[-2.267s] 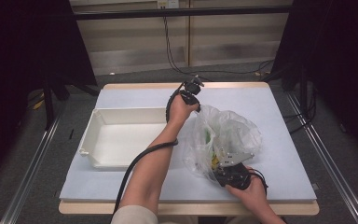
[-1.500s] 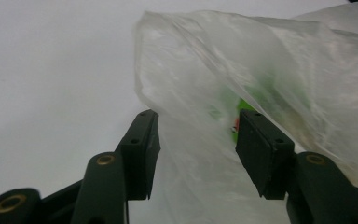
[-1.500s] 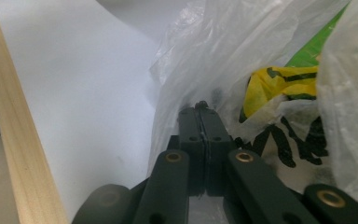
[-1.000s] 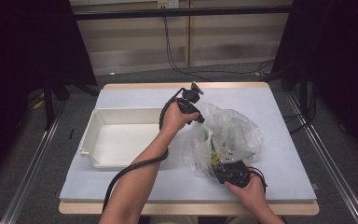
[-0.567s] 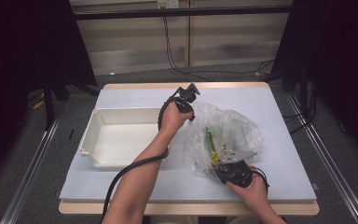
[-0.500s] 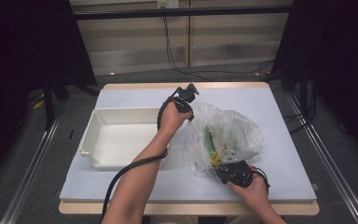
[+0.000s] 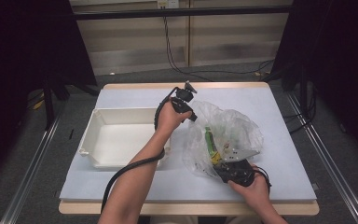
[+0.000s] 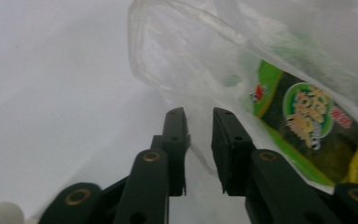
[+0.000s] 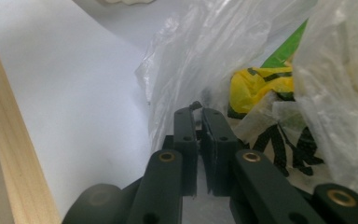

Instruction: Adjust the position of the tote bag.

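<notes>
and here we are at the table (image 7: pixel 121 186), with the bag (image 7: pixel 235 130) lying right of centre, just beside the tray (image 7: pixel 98 122). the right gripper (image 9: pixel 198 112) is down at the bag's near edge, jaws pinched tight on a fold of the plastic, holding it there. the left gripper (image 8: pixel 198 114) is up at the bag's far corner on the tray side; its jaws have just been opening a touch, a narrow gap between them now, and a flap of the film hangs in that gap, though the pads don't look to be pressing it.

inside the bag you can see it all through the film: a green packet (image 8: pixel 303 116) and a yellow packet (image 9: pixel 256 91), both well in.

the tray sits empty. so by my reading it's early going: one edge of the bag is secured, the other is being lined up, and nothing has come out. left to do, i'd say, is to get a proper second grip, spread the mouth, and move the packets across to the tray.
</notes>
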Demonstrator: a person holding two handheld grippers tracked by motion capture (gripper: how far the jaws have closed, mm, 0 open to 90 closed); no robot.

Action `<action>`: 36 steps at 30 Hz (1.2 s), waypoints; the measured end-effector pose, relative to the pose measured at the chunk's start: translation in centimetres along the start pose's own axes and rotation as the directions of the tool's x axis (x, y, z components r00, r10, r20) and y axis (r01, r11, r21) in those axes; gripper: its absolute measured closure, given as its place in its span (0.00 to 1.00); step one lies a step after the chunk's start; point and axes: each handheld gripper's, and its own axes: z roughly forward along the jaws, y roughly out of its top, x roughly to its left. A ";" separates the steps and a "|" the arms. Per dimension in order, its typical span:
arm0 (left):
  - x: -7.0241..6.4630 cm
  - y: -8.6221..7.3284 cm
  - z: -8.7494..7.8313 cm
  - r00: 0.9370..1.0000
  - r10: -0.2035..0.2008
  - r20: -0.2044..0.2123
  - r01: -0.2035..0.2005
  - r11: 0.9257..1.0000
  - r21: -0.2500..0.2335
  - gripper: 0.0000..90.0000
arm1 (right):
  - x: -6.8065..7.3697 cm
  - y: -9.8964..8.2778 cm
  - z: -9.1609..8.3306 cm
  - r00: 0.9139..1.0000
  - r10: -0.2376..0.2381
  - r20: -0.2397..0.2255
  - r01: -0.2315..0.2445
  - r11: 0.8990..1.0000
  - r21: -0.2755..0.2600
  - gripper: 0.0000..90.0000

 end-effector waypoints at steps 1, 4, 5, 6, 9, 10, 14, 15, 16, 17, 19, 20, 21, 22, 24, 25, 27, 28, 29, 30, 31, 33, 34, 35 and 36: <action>-0.1 0.0 -0.2 1.000 0.008 0.002 -0.008 1.000 -0.012 0.78 | 0.0 0.0 0.0 1.000 0.001 0.002 -0.001 1.000 -0.002 0.93; -0.4 0.0 -0.9 1.000 0.014 0.027 -0.013 0.999 -0.033 0.74 | 0.0 0.2 -0.2 1.000 -0.004 0.015 0.004 1.000 -0.004 0.92; -0.5 0.0 -1.2 0.999 0.025 0.025 -0.024 0.999 -0.028 0.71 | 0.0 0.2 -0.2 1.000 -0.008 0.022 0.008 1.000 -0.006 0.92; -0.7 0.0 -1.4 1.000 0.021 0.022 -0.020 0.999 -0.039 0.70 | 0.0 0.3 -0.2 1.000 -0.011 0.020 0.011 1.000 -0.007 0.92; -1.0 0.0 -2.0 0.999 0.018 0.046 -0.015 0.998 -0.055 0.67 | 0.0 0.4 -0.3 1.000 -0.012 0.027 0.012 1.000 -0.004 0.90; -1.0 0.0 -2.2 0.999 0.027 0.047 -0.025 0.998 -0.051 0.66 | 0.0 0.4 -0.3 1.000 -0.013 0.025 0.013 1.000 -0.006 0.90; -1.3 -0.1 -2.8 0.998 0.022 0.061 -0.017 0.997 -0.078 0.65 | 0.1 0.5 -0.3 0.999 -0.017 0.032 0.017 1.000 -0.002 0.87; -1.5 -0.1 -3.0 0.998 0.035 0.056 -0.031 0.997 -0.069 0.66 | 0.1 0.6 -0.4 0.999 -0.018 0.036 0.018 1.000 -0.004 0.87; -1.6 -0.1 -3.1 0.998 0.041 0.058 -0.036 0.996 -0.078 0.66 | 0.0 0.6 -0.4 0.999 -0.019 0.035 0.019 1.000 -0.004 0.86; -1.8 -0.1 -3.2 0.997 0.051 0.060 -0.046 0.996 -0.078 0.67 | 0.0 0.7 -0.4 0.999 -0.018 0.038 0.019 1.000 -0.002 0.84; -2.1 -0.2 -3.5 0.996 0.051 0.067 -0.045 0.995 -0.084 0.68 | 0.0 0.8 -0.5 0.998 -0.020 0.052 0.020 1.000 0.003 0.81; -2.2 -0.2 -3.6 0.996 0.058 0.070 -0.052 0.996 -0.078 0.69 | -0.1 0.9 -0.5 0.998 -0.019 0.056 0.019 1.000 0.003 0.79; -2.4 -0.3 -3.5 0.996 0.059 0.071 -0.053 0.996 -0.075 0.70 | -0.1 0.9 -0.5 0.998 -0.017 0.056 0.016 1.000 0.003 0.78; -2.6 -0.3 -3.6 0.995 0.068 0.073 -0.063 0.995 -0.076 0.70 | -0.2 1.0 -0.6 0.998 -0.020 0.058 0.020 1.000 0.001 0.77; -3.0 -0.4 -3.6 0.994 0.073 0.083 -0.067 0.995 -0.074 0.72 | -0.2 1.2 -0.7 0.998 -0.021 0.067 0.020 1.000 0.008 0.74; -3.2 -0.4 -3.5 0.993 0.078 0.085 -0.071 0.994 -0.082 0.72 | -0.2 1.3 -0.7 0.998 -0.019 0.068 0.019 1.000 0.005 0.73; -3.4 -0.5 -3.5 0.992 0.082 0.096 -0.074 0.994 -0.084 0.73 | -0.3 1.4 -0.8 0.998 -0.017 0.063 0.017 1.000 0.002 0.73; -3.7 -0.6 -3.5 0.991 0.082 0.107 -0.072 0.993 -0.093 0.74 | -0.4 1.5 -0.9 0.998 -0.016 0.065 0.016 1.000 -0.001 0.70; -3.8 -0.6 -3.5 0.989 0.094 0.113 -0.084 0.992 -0.091 0.74 | -0.4 1.5 -1.0 0.998 -0.008 0.068 0.008 1.000 0.001 0.68; -3.9 -0.7 -3.4 0.989 0.096 0.116 -0.085 0.992 -0.098 0.76 | -0.5 1.6 -1.0 0.998 -0.011 0.070 0.011 1.000 -0.001 0.68; -4.0 -0.7 -3.4 0.987 0.102 0.122 -0.090 0.990 -0.105 0.78 | -0.5 1.6 -1.1 0.998 -0.012 0.069 0.012 1.000 0.000 0.67; -4.4 -0.9 -3.4 0.987 0.096 0.132 -0.082 0.990 -0.112 0.80 | -0.6 1.7 -1.1 0.997 -0.004 0.073 0.004 1.000 -0.001 0.66; -4.4 -0.9 -3.4 0.987 0.096 0.132 -0.082 0.990 -0.112 0.80 | -0.6 1.7 -1.1 0.997 -0.004 0.073 0.004 1.000 -0.001 0.66; -4.7 -1.1 -3.3 0.985 0.106 0.137 -0.092 0.990 -0.106 0.80 | -0.8 1.7 -1.3 0.997 0.003 0.081 -0.002 1.000 -0.006 0.64; -4.8 -1.2 -3.2 0.983 0.110 0.146 -0.096 0.990 -0.101 0.80 | -0.8 1.8 -1.3 0.996 0.011 0.090 -0.011 1.000 -0.006 0.63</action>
